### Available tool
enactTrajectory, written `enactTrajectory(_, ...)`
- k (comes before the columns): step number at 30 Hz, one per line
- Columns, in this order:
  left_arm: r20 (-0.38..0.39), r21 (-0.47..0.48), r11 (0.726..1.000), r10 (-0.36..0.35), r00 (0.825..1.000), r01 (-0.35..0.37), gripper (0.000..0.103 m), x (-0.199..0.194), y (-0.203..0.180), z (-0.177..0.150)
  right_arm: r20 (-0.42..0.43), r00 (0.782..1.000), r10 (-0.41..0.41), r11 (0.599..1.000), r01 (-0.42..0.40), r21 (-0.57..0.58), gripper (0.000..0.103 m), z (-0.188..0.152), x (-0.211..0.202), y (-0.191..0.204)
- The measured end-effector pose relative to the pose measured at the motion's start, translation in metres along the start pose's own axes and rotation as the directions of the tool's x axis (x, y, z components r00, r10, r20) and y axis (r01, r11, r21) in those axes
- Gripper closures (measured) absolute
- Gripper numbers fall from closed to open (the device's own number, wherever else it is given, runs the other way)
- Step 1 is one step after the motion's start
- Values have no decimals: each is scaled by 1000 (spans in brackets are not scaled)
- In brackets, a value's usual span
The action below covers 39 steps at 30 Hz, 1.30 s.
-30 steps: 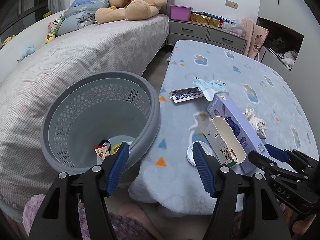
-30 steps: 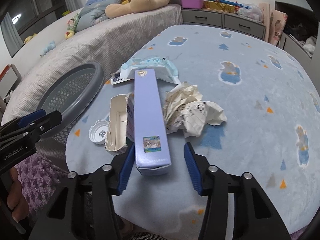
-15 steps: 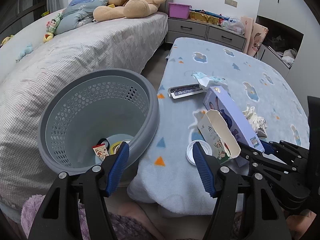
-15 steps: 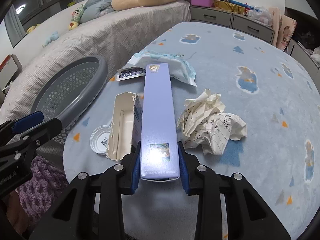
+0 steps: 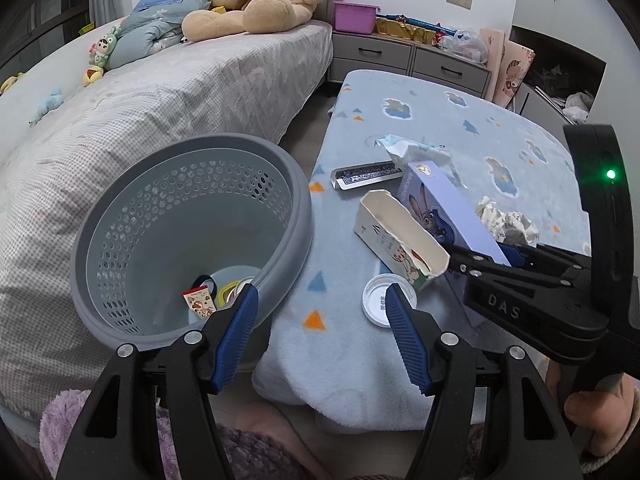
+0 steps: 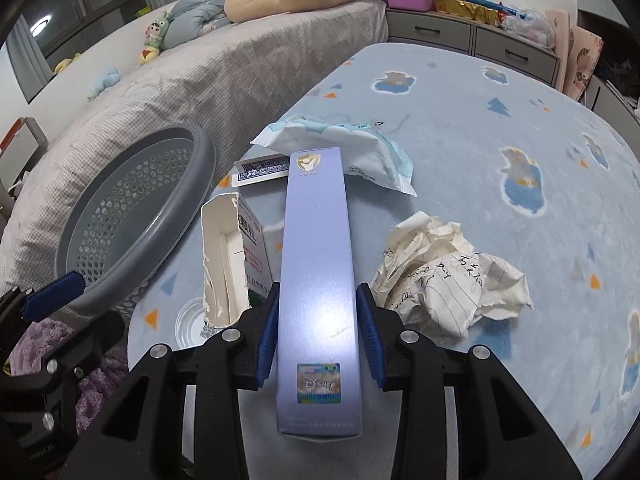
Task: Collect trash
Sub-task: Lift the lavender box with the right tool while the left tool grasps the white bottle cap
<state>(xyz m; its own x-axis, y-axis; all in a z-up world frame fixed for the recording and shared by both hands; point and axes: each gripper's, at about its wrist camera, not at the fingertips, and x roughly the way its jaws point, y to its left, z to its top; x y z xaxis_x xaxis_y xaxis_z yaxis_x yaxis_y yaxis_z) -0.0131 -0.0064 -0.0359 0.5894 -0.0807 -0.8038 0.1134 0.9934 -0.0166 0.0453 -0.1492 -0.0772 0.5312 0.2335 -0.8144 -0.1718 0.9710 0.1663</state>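
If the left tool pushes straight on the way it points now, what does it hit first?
Probably the blanket edge between the basket and the white lid. The left tool is open with nothing between its fingers; depth is hard to judge.

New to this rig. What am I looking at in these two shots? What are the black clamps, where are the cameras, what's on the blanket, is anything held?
No robot arm here: a person holds one clamp-like tool in each hand, and a fisheye camera on each tool looks forward along its two blue-padded fingers.

The left wrist view shows the left tool open and empty, hovering by the grey bin, which already has a few scraps at the bottom. The right tool enters that view from the right.

The right wrist view shows the right tool shut on a long purple box; its jaws have just been closing.

On the blue blanket lie a torn white carton, a round lid, crumpled paper, a wipes packet and a small dark packet. The job is to collect the trash.
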Motion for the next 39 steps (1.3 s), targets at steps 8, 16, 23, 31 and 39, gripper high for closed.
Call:
enactTrajectory(8,-9,1,1000,1,1000,-1,40,3,-1,-2,19,1000,0,1000,0,26,72,-7,-10,-11)
enactTrajectory(16,-30,11,1000,-20,999,20,40,11,-11,-7,48,999,-2,994,-3,113,72,-19,-32,-49)
enactTrajectory(23,-71,5,999,-42,997,43,40,30,-21,-12,104,994,45,992,-56,110,72,-23,-57,-46)
enactTrajectory(31,-77,0,999,-33,996,33,40,49,-30,-12,155,984,93,987,-112,119,72,-29,-79,-49)
enactTrajectory(39,-65,5,1000,-22,998,23,40,56,-38,-13,168,980,106,979,-132,153,72,-37,-85,-62)
